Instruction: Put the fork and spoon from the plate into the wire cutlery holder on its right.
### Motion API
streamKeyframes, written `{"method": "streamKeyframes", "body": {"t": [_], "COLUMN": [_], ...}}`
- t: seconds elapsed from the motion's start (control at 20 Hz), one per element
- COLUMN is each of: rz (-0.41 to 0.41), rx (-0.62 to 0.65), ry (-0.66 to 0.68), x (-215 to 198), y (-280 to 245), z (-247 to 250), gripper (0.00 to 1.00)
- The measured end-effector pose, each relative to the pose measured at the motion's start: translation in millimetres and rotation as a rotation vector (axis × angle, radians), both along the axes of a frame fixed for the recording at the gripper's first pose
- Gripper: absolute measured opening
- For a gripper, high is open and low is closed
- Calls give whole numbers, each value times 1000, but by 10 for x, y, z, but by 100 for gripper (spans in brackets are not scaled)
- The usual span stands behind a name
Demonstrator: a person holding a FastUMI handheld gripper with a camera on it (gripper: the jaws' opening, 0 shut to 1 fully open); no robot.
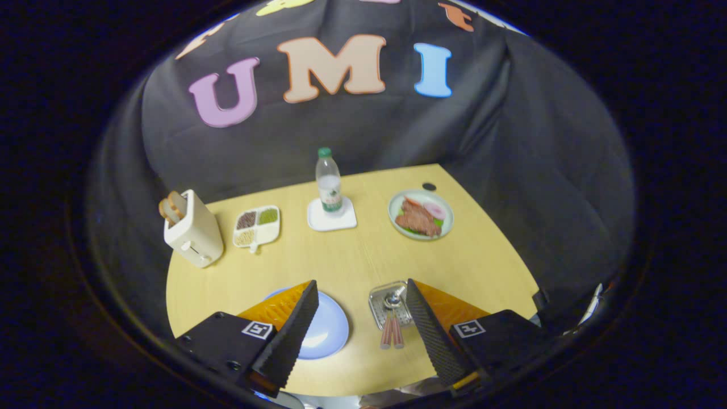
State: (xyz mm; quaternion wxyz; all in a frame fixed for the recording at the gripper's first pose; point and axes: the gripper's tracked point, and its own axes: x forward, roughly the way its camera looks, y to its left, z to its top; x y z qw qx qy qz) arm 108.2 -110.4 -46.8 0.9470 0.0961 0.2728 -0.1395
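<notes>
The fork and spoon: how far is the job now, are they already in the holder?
Both look already done: two pinkish handles stick out of the wire cutlery holder, heads inside, and the visible part of the blue plate beside it is bare. Nothing is in hand: the gripper is open, its fingers apart above the table, touching nothing. Little seems left, except perhaps pulling away.

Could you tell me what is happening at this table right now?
A hand-held gripper hangs open above the wooden table, holding nothing. Between its fingers lie a blue plate and, to its right, the wire cutlery holder, with two pinkish handles sticking out of it. The cutlery looks already moved.
</notes>
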Motion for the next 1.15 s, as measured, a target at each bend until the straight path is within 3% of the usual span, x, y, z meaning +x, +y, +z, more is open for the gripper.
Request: {"method": "streamKeyframes", "body": {"t": [0.3, 0.5, 0.65, 1.15], "rz": [99, 63, 66, 71], "rx": [-118, -183, -160, -140], "ry": [-344, -464, -562, -610], "x": [-261, -420, -502, -722], "y": [252, 268, 402, 477], "z": [534, 650, 771, 733], "gripper": [99, 99, 99, 99]}}
